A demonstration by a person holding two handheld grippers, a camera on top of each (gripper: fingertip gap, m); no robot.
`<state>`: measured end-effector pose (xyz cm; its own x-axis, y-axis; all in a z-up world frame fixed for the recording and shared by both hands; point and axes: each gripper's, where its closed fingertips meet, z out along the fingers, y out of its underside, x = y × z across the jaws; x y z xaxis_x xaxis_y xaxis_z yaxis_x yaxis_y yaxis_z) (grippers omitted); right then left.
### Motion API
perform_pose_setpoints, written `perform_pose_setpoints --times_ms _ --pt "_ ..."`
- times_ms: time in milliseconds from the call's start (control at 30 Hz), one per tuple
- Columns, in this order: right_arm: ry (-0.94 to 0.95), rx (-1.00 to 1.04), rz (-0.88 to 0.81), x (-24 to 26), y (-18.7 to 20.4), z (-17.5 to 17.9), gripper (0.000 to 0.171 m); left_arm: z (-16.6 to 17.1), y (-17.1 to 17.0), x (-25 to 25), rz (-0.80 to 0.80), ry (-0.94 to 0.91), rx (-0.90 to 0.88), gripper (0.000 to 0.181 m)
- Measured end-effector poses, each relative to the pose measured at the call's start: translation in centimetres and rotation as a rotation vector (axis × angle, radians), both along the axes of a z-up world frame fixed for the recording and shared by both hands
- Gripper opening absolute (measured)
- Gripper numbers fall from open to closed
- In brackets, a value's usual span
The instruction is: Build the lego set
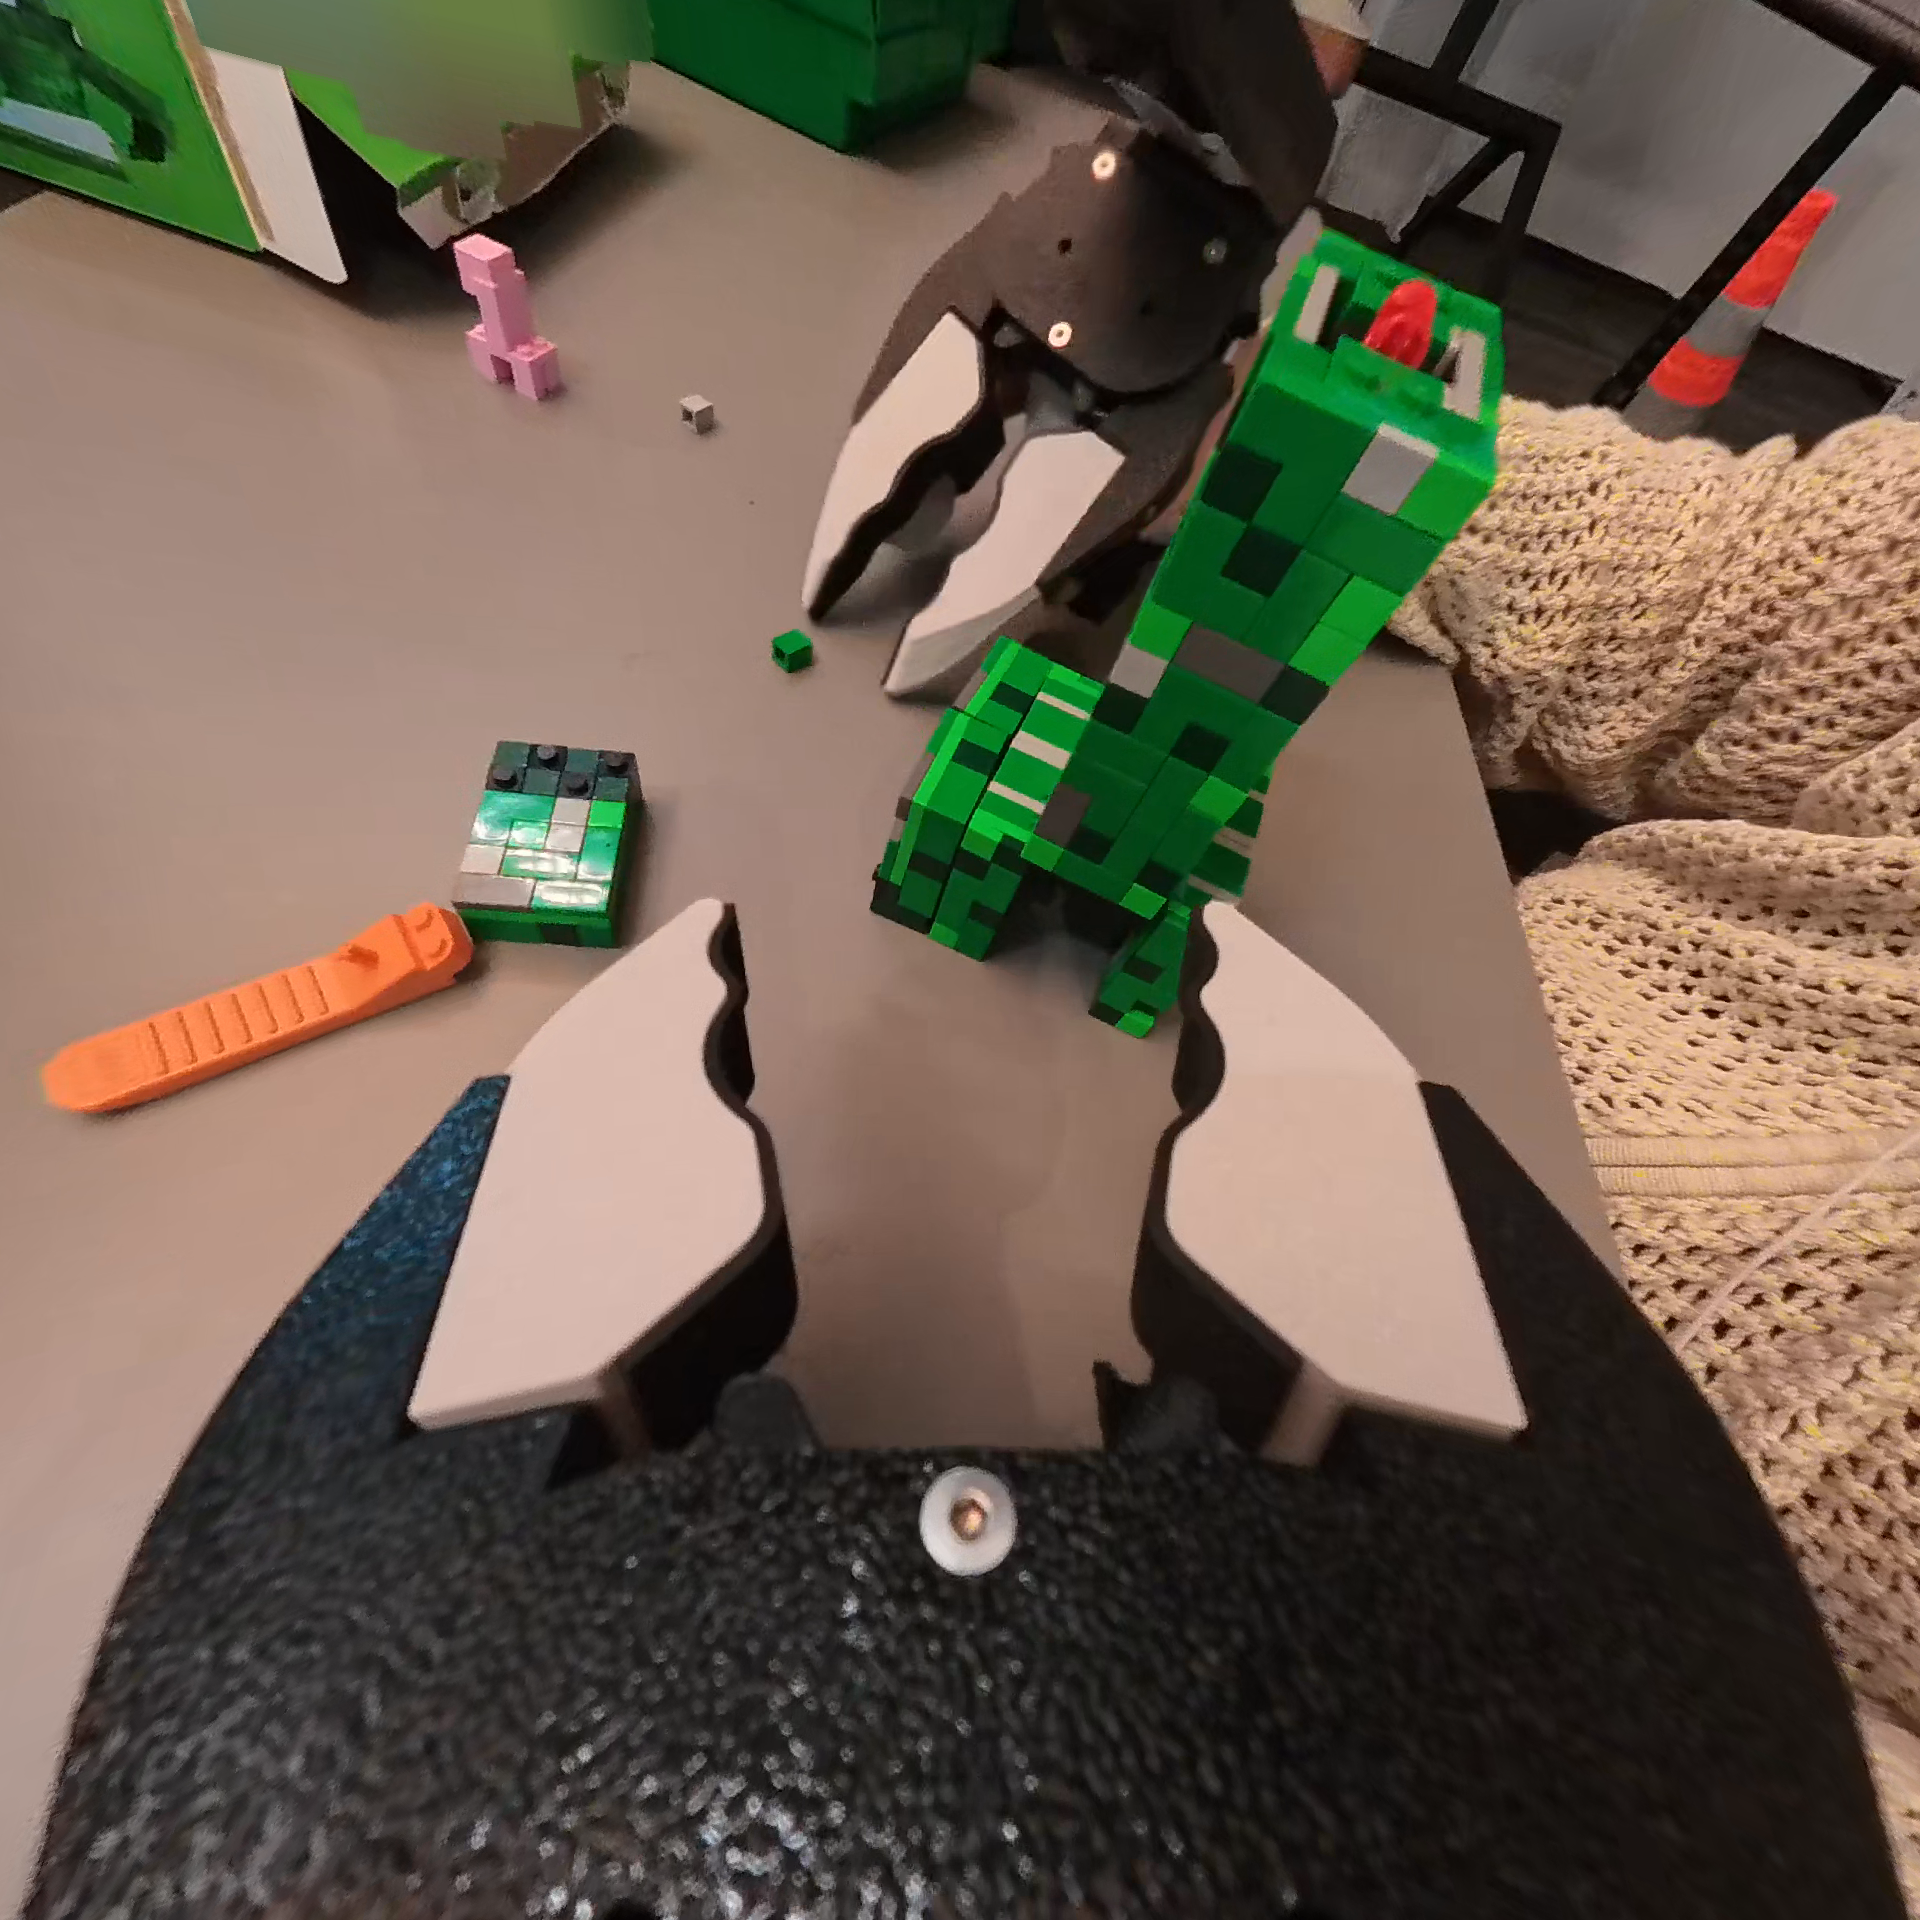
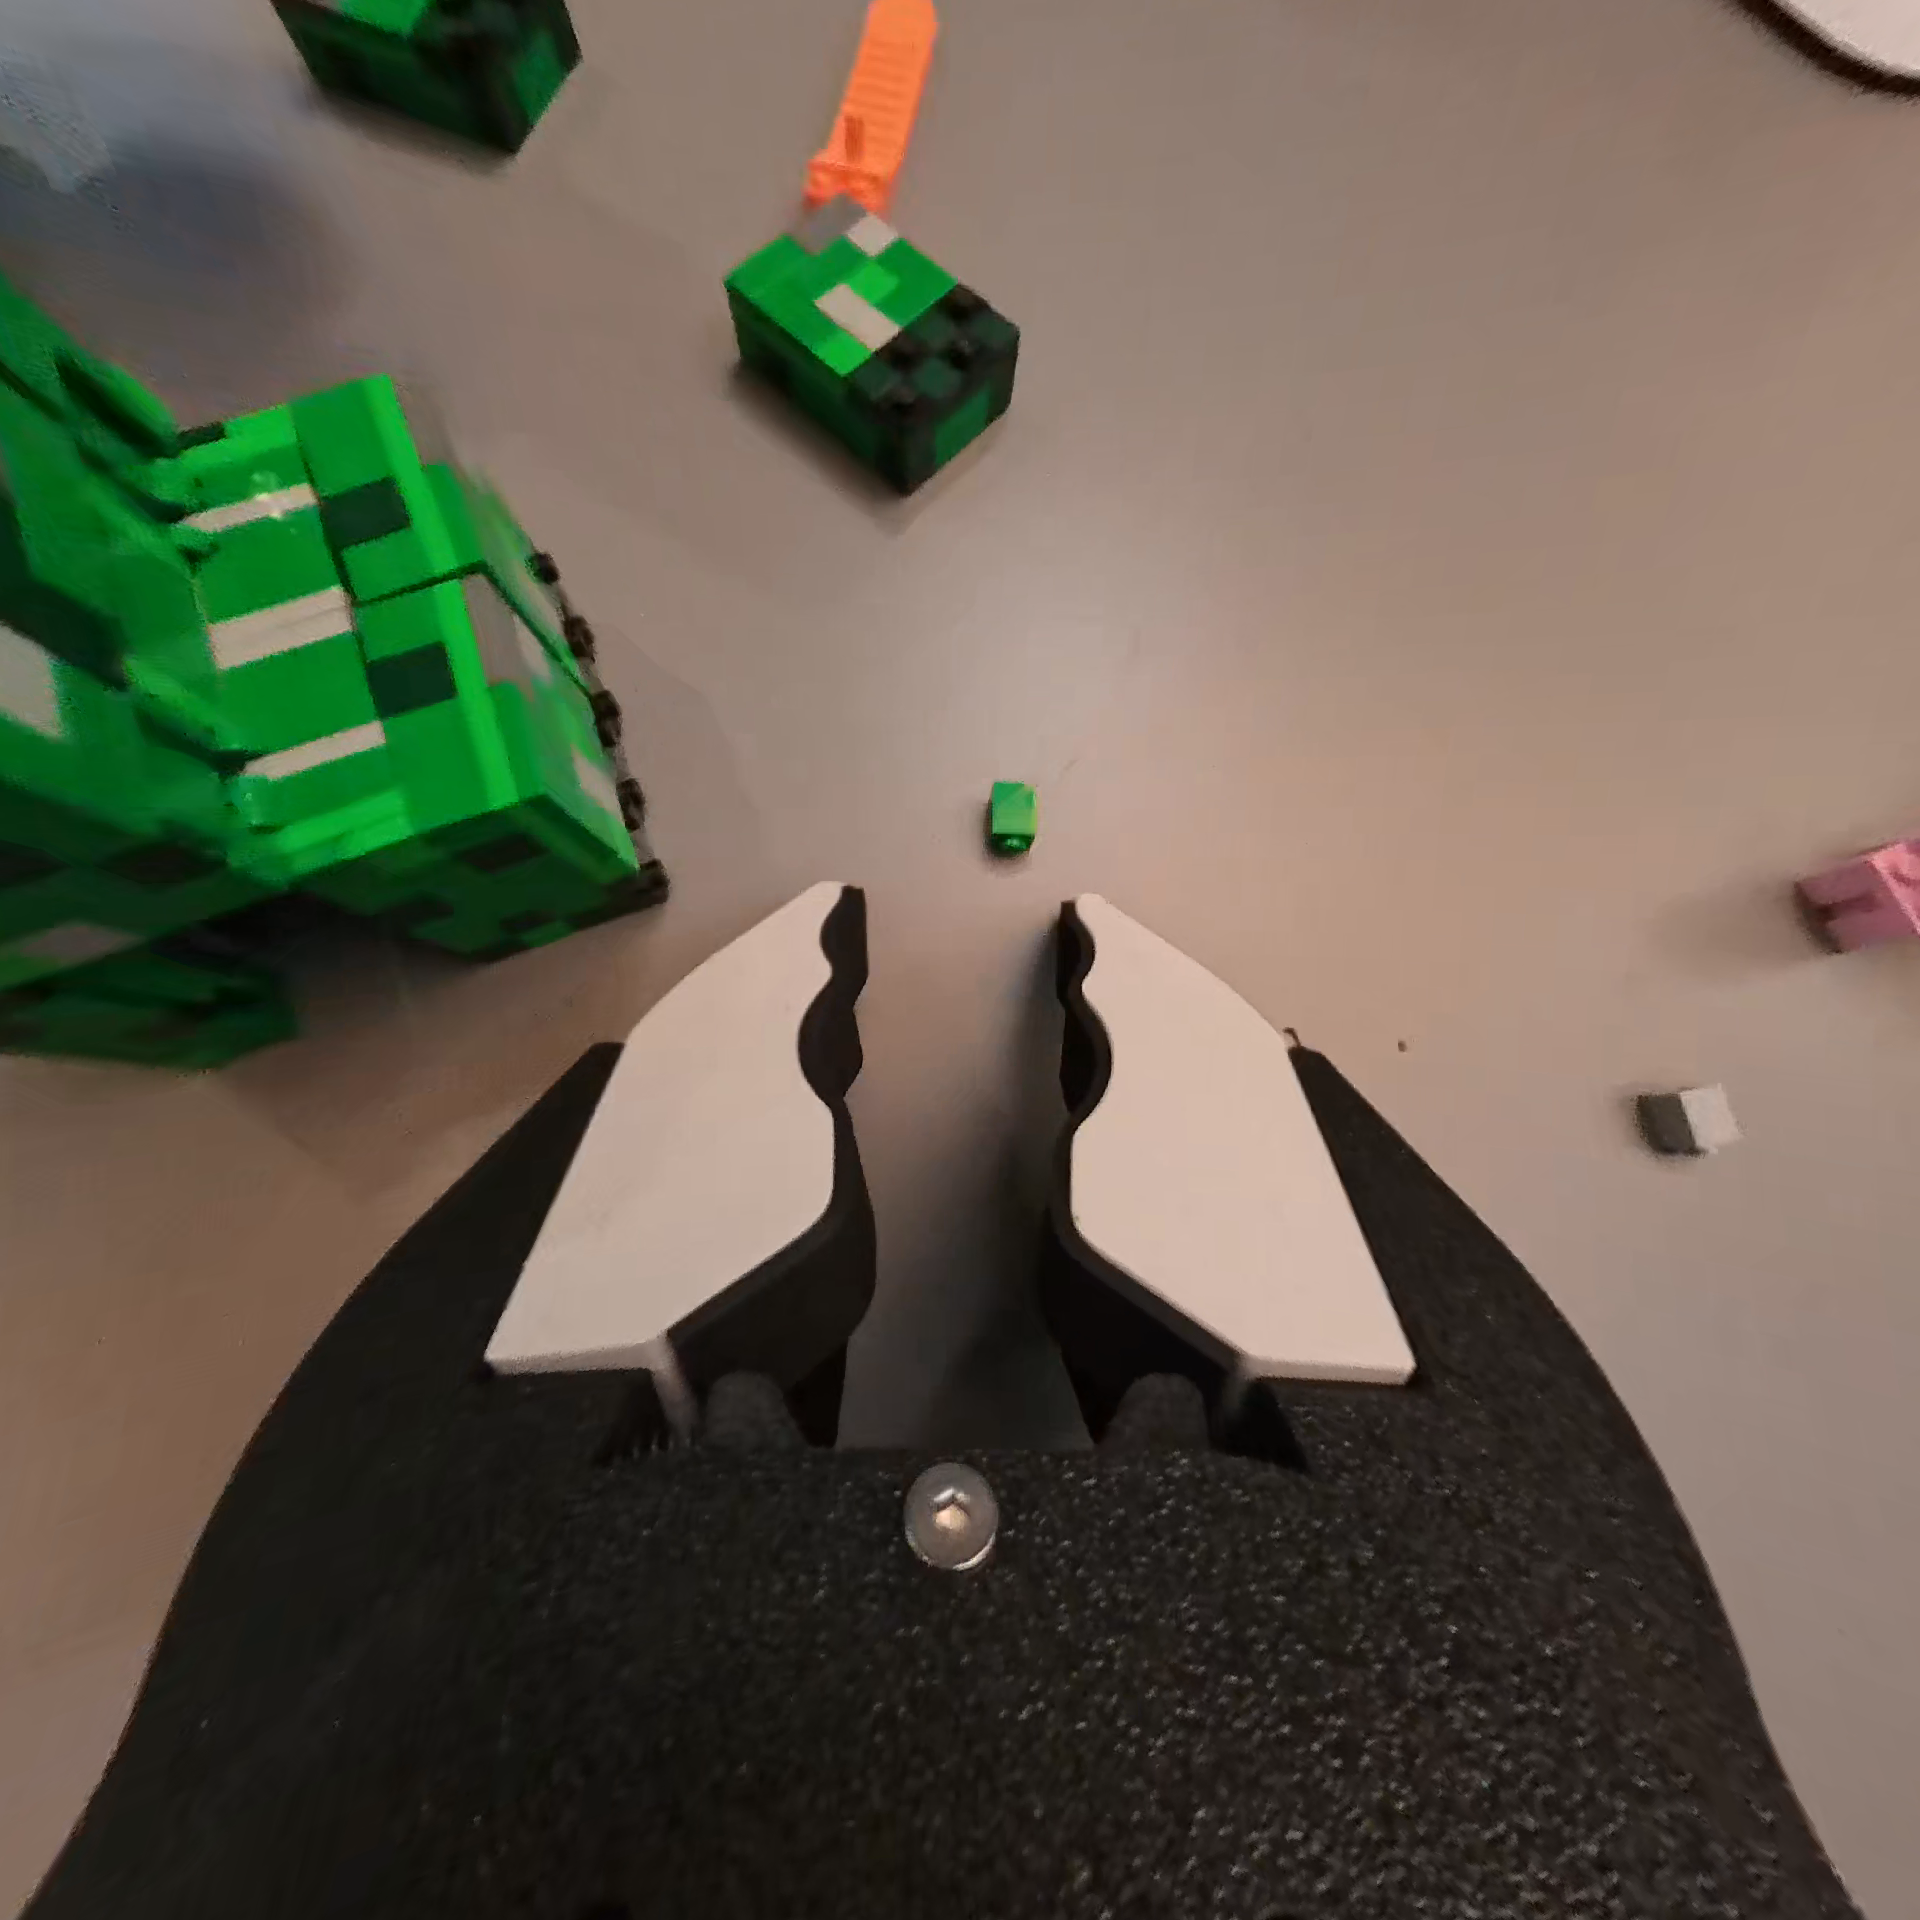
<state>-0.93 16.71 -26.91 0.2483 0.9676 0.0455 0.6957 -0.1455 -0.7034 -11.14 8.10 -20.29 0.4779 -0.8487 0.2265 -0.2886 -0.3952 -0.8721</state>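
Left tool [image 1: 961, 925]: fingers spread wide with nothing between them, hanging low over bare grey table [image 1: 312, 623], its right fingertip just beside a foot of the green model.
Right tool [image 2: 961, 904]: fingers parted by a narrow gap, gripping nothing, tips pointing down at the table; in the left wrist view it [image 1: 883, 644] sits just behind the green model.
Green model [image 1: 1174, 665]: tall blocky lego figure standing near the right edge of the table, top open with a red piece [image 1: 1401, 317] inside.
Small green brick [image 2: 1011, 819]: lies alone just ahead of the right tool's tips, apart from everything else, open table all round it.
Square green block [image 1: 549, 844]: flat on the table left of the model, studs showing on its dark end; clear room between it and the model.
Orange brick separator [image 1: 249, 1013]: lies beside the square block, its tip touching or nearly touching the block's corner.
Grey brick [image 2: 1688, 1120]: loose, well to the right of the right tool.
Pink figure [image 1: 504, 317]: stands far back, near the green boxes [image 1: 831, 62].
Table edge: runs down the right side, where a beige knitted cloth [image 1: 1714, 935] lies against it.
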Motion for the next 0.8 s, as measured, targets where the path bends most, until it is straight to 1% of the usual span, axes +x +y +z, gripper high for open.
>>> perform_pose_setpoints --times_ms 100,233,367,400,433,467,700,800 --pt "-0.016 0.015 -0.010 -0.4 0.6 0.0 0.033 -0.3 0.0 0.1 -0.003 0.006 -0.013 0.080" --pt "0.026 -0.048 -0.013 -1.0 1.4 0.0 0.028 -0.4 -0.1 0.3 -0.012 0.013 -0.013 0.080" --pt "0.002 -0.038 0.012 -1.2 2.0 0.0 0.022 -0.5 -0.1 0.3 -0.010 0.010 -0.016 0.080" --pt "-0.006 -0.030 0.028 -1.3 1.9 -0.1 0.019 -0.5 -0.1 0.2 -0.008 0.004 -0.020 0.080" --pt "-0.013 -0.019 0.046 -1.3 1.8 -0.1 0.011 -0.5 0.0 0.2 -0.007 -0.003 -0.024 0.080" --pt "-0.019 -0.002 0.060 -1.4 1.7 -0.1 0.008 -0.5 0.0 0.1 -0.006 -0.007 -0.027 0.080" --pt "-0.021 0.175 0.164 -0.4 1.1 0.5 0.008 -0.6 -0.1 0.2 -0.009 0.003 -0.024 0.080" --pt "0.000 0.257 0.147 0.6 1.7 1.4 0.008 -0.7 -0.1 0.2 -0.011 0.004 -0.028 0.080"
